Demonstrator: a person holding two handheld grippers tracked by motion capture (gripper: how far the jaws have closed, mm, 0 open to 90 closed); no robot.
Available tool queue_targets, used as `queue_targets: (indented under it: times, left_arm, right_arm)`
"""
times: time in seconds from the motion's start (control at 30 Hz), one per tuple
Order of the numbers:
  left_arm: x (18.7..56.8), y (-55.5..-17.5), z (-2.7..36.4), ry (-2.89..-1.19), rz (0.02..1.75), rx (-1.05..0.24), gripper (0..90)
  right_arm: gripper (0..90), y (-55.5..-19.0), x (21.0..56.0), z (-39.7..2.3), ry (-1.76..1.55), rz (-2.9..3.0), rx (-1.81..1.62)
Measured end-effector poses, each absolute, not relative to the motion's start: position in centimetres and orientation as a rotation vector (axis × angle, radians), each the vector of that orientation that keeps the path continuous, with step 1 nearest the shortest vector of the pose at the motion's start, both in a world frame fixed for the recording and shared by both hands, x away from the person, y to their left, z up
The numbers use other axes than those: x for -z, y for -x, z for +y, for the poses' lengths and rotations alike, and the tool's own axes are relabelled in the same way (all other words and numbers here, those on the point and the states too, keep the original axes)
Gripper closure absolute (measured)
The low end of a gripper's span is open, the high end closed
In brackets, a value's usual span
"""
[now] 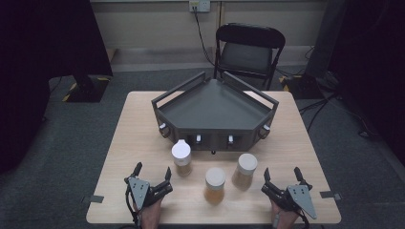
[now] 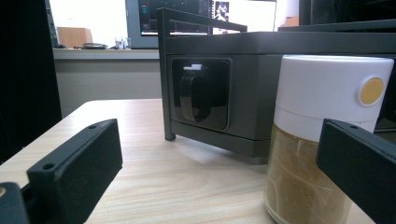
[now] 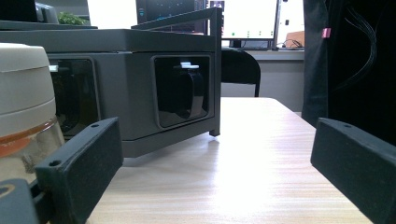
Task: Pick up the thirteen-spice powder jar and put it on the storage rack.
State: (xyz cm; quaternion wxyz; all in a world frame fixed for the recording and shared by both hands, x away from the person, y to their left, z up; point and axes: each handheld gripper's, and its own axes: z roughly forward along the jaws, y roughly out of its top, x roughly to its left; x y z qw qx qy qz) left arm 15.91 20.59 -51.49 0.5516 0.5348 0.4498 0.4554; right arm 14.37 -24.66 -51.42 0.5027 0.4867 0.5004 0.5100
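On the wooden desk [image 1: 138, 129], three white-lidded jars [image 1: 215, 185] before a dark grey angular tray [image 1: 215, 107], left claw [image 1: 152, 172] and right claw [image 1: 282, 175] at the near edge, both spread wide, empty.

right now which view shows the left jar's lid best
The left gripper view: the left jar's white lid looms close, its yellow dot clear. The high view shows the lid small, from above.
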Motion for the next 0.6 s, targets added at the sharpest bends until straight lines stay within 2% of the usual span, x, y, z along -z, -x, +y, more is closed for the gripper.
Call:
queue_targets:
  times: [0.6]
  left_arm:
    - [50.0,-15.9,20.9,-1.281,1.05,-1.034,0.0]
  right_arm:
    - [1.0,-14.3,51.5,-24.5,-1.176,1.201,-1.229]
